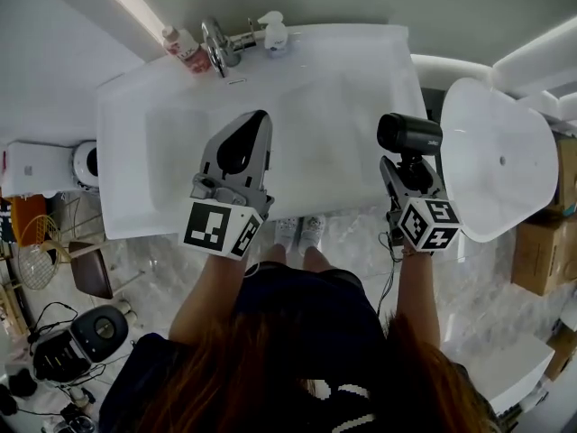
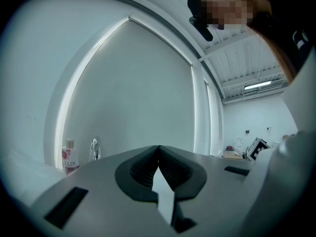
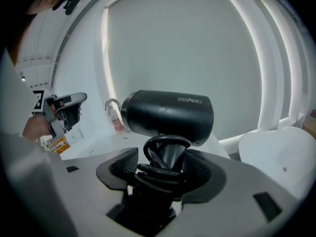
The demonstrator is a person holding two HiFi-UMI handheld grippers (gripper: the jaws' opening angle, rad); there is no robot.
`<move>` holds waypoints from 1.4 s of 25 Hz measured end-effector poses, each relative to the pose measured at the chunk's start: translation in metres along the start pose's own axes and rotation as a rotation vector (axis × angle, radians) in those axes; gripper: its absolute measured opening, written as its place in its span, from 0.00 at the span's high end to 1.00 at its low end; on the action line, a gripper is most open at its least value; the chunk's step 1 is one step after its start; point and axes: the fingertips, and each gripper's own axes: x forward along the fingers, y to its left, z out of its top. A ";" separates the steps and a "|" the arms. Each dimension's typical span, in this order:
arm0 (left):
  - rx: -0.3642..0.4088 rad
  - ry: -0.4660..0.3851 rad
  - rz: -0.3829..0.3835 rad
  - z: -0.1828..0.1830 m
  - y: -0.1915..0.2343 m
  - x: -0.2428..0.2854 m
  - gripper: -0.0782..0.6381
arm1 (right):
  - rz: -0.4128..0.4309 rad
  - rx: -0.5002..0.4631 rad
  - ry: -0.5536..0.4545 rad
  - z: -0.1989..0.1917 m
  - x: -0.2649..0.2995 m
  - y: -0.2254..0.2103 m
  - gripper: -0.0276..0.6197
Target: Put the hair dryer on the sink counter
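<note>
A black hair dryer [image 1: 410, 133] [image 3: 168, 115] stands upright in my right gripper [image 1: 403, 165] [image 3: 165, 164], which is shut on its handle. Its black cord is wound round the handle between the pads. It hangs over the right end of the white sink counter [image 1: 361, 52], near the front edge. My left gripper [image 1: 260, 117] [image 2: 158, 149] hovers over the basin [image 1: 180, 152] with its jaws closed together and nothing between them.
A chrome faucet [image 1: 216, 45] [image 2: 95, 149], a red-labelled bottle [image 1: 185, 48] [image 2: 70, 157] and a white pump dispenser [image 1: 275, 32] stand at the counter's back edge. A large white rounded fixture [image 1: 500, 161] sits right of the counter, with cardboard boxes [image 1: 541, 251] beyond it.
</note>
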 end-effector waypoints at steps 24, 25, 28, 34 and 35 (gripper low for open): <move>-0.028 0.067 -0.093 -0.042 -0.020 0.015 0.87 | -0.077 -0.138 0.497 -0.153 0.028 -0.037 0.50; -0.029 0.067 -0.091 -0.042 -0.019 0.015 0.87 | -0.083 -0.139 0.517 -0.153 0.028 -0.038 0.50; -0.032 0.068 -0.088 -0.044 -0.015 0.015 0.87 | -0.104 -0.120 0.562 -0.147 0.023 -0.035 0.50; -0.034 0.069 -0.088 -0.045 -0.010 0.016 0.87 | -0.109 -0.090 0.595 -0.147 0.025 -0.036 0.50; -0.034 0.068 -0.087 -0.045 -0.009 0.016 0.87 | -0.111 -0.083 0.603 -0.147 0.024 -0.037 0.49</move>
